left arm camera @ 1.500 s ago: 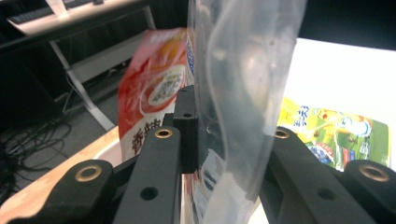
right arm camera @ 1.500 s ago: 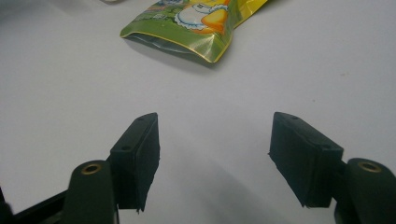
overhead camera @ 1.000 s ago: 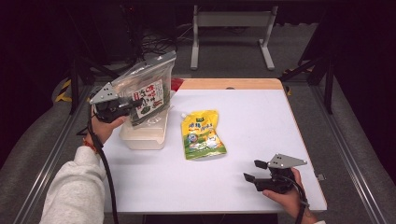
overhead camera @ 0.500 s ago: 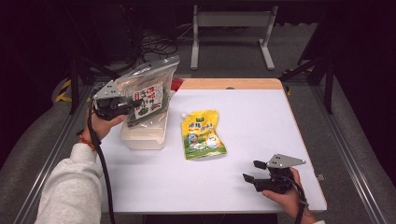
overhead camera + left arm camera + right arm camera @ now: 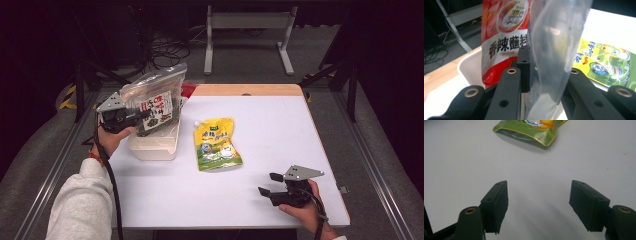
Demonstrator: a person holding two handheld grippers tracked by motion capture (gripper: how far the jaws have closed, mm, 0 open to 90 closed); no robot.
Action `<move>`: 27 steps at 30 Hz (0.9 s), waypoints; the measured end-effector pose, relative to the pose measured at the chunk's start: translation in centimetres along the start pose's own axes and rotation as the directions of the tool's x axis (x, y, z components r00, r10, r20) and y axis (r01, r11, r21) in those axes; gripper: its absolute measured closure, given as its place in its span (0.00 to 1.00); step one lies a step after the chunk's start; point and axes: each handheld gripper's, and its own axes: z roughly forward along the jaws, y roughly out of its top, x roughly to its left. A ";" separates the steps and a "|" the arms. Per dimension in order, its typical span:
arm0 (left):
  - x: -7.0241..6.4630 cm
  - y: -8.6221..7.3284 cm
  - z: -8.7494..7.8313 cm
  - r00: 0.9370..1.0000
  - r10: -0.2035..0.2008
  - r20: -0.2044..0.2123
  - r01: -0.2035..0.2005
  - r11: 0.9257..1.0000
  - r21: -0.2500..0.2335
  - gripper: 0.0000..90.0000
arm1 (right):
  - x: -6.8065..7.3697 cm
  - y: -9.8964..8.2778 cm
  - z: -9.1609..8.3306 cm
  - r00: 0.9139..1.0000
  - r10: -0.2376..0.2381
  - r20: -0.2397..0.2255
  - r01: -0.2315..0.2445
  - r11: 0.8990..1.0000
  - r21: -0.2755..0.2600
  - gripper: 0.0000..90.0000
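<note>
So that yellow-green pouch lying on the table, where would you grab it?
The yellow-green pouch lies flat on the white table, so I'd probably take its near bottom edge, which lifts slightly off the surface. The open right gripper could slide in low from the near side, one of its fingers under that edge.

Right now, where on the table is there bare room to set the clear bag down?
Bare white table lies right of the yellow pouch up to the far wooden edge, and along the near edge left of the right tool. The left side is crowded: the left tool holds the clear bag over the white bin.
</note>
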 end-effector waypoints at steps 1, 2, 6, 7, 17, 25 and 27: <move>0.2 -0.2 0.0 1.000 -0.017 0.006 0.017 1.000 -0.007 0.85 | 0.0 0.0 0.0 1.000 0.000 -0.001 0.000 1.000 0.001 0.35; 0.2 -0.3 0.0 1.000 -0.017 0.009 0.017 1.000 -0.010 0.85 | 0.0 0.0 0.1 1.000 -0.001 -0.003 0.001 1.000 0.001 0.35; 0.1 -0.7 0.0 1.000 -0.022 0.008 0.022 1.000 -0.020 0.85 | 0.1 0.2 0.3 1.000 -0.006 -0.006 0.006 1.000 0.005 0.35; 0.1 -0.8 0.0 1.000 -0.022 0.007 0.023 0.999 -0.024 0.85 | 0.2 0.2 0.4 1.000 -0.008 -0.006 0.008 1.000 0.007 0.35; -0.3 -0.8 -0.1 0.999 -0.036 -0.023 0.036 0.999 -0.023 0.82 | 0.0 0.4 0.6 1.000 -0.017 -0.007 0.017 1.000 0.008 0.35; -1.2 -0.4 -0.8 0.997 -0.028 -0.074 0.028 1.000 -0.004 0.73 | -0.3 0.4 0.3 1.000 -0.018 0.006 0.018 1.000 0.004 0.35; -1.4 -0.2 -1.1 0.995 -0.026 -0.099 0.026 1.000 -0.005 0.72 | -0.3 0.5 0.3 1.000 -0.019 0.006 0.019 1.000 0.004 0.35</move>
